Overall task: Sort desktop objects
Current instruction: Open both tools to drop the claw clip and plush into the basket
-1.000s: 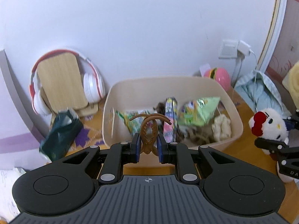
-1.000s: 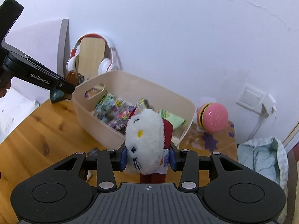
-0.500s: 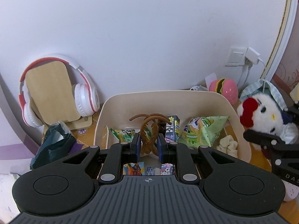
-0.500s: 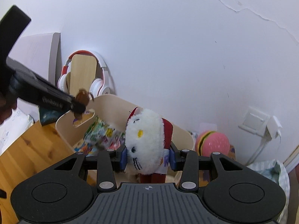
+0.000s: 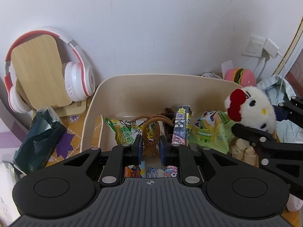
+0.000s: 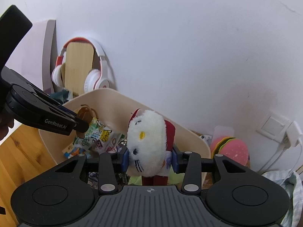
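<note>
Left gripper [image 5: 150,147] jaws pinch a brown hair claw [image 5: 151,132], right gripper [image 6: 149,159] jaws clamp a white plush cat [image 6: 146,141], both over the beige bin [image 5: 170,87]. Risk, imo: grippers crowd close w/ each other, so a bump could knock the claw loose, or the plush drops outside near the rim.

The right gripper [image 6: 149,159] pinches a white plush cat [image 6: 146,143] with a red bow, held over the near rim of a cream bin [image 6: 121,104]. At left, the left gripper [image 6: 82,123] clamps a brown hair claw [image 6: 85,113] above the bin's left end, over snack packets [image 6: 94,138]. Headphones [image 6: 94,73] hang on a wooden stand [image 6: 78,66] by the wall.
</note>
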Demonstrator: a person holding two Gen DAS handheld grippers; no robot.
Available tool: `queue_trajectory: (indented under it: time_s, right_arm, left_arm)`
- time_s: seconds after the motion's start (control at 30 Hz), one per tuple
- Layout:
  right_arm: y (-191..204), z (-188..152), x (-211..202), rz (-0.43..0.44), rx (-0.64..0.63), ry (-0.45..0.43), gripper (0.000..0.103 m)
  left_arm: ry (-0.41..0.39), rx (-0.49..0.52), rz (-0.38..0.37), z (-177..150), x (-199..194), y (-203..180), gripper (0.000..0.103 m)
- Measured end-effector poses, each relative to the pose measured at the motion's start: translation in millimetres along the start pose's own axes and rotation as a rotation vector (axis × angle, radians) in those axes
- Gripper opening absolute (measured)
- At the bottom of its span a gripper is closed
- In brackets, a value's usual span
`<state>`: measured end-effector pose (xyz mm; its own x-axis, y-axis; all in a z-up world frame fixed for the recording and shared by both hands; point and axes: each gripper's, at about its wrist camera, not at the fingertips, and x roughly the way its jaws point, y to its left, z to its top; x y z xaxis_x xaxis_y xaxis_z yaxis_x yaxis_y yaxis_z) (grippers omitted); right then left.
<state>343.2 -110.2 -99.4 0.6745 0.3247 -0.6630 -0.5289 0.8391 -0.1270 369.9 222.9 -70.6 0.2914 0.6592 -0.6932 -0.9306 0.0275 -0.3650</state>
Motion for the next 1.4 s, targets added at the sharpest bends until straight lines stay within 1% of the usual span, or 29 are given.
queue_trajectory:
  time_s: [0.23, 0.47, 0.5, 0.53, 0.57, 0.6, 0.63, 0.67, 0.7, 0.73, 0.87, 0.93, 1.07, 1.17, 1.2, 1.23, 1.3, 1.4]
  right_arm:
    - [2.9, -4.9, 19.4, 0.013, -0.01, 0.037, 0.039]
    - [3.2, -13.6, 30.1, 0.019, -0.016, 0.077, 0.04]
    - [3.0, -15.2, 31.6, 0.018, -0.015, 0.084, 0.04]
    - [2.7, -16.4, 32.4, 0.015, -0.013, 0.092, 0.042]
    - [2.3, -17.9, 33.5, 0.011, -0.01, 0.102, 0.046]
    - [1.7, -19.6, 34.1, -0.001, -0.003, 0.109, 0.051]
    - [0.4, -20.6, 33.8, -0.005, 0.004, 0.11, 0.053]
    - [-1.0, -21.5, 32.6, -0.007, 0.014, 0.107, 0.055]
    - [-2.2, -22.4, 30.8, -0.01, 0.024, 0.103, 0.06]
    - [-3.1, -22.8, 28.3, -0.015, 0.027, 0.096, 0.067]
    - [-5.4, -23.2, 14.7, -0.021, 0.042, 0.044, 0.074]
    - [-5.1, -23.7, 7.6, -0.019, 0.046, 0.023, 0.077]
    - [-0.1, -29.2, -8.3, -0.002, 0.037, -0.017, 0.078]
    - [4.3, -35.1, -18.5, 0.015, 0.035, -0.019, 0.078]
    - [5.7, -37.9, -22.0, 0.017, 0.039, -0.016, 0.078]
    - [7.2, -40.5, -25.1, 0.019, 0.045, -0.015, 0.078]
    - [10.1, -48.6, -33.9, 0.025, 0.059, -0.013, 0.078]
    - [12.6, -58.3, -43.3, 0.021, 0.081, -0.01, 0.078]
  left_arm:
    - [0.048, -0.001, -0.004, 0.0, 20.2, -3.6, 0.018]
    - [0.087, 0.006, -0.006, -3.9, 28.6, -3.1, 0.018]
    - [0.093, 0.004, -0.012, -3.9, 28.9, -2.8, 0.02]
    - [0.099, 0.002, -0.018, -3.8, 28.7, -2.8, 0.026]
    - [0.1, 0.003, -0.021, -3.9, 27.4, -2.8, 0.031]
    - [0.097, 0.007, -0.015, -3.8, 24.8, -3.9, 0.046]
    - [0.087, 0.014, 0.0, -3.4, 22.2, -4.9, 0.06]
    - [0.072, 0.023, 0.02, -3.3, 18.6, -5.9, 0.065]
    - [0.061, 0.03, 0.029, -3.1, 15.7, -6.4, 0.068]
    - [0.054, 0.034, 0.031, -2.8, 12.9, -6.5, 0.068]
    - [0.059, 0.026, 0.011, -6.4, 2.2, -2.7, 0.068]
    - [0.046, 0.019, 0.005, -11.9, -6.6, 0.2, 0.068]
    - [0.009, 0.029, -0.006, -26.3, -26.5, 4.8, 0.07]
    - [0.027, 0.038, -0.028, -41.6, -37.6, 5.7, 0.07]
    - [0.007, 0.051, -0.029, -47.4, -42.4, 4.5, 0.071]
    - [-0.008, 0.074, -0.026, -53.0, -47.6, 2.9, 0.074]
    - [0.002, 0.11, -0.018, -62.9, -54.8, -0.9, 0.075]
    - [0.019, 0.101, -0.04, -75.9, -63.1, -1.2, 0.075]
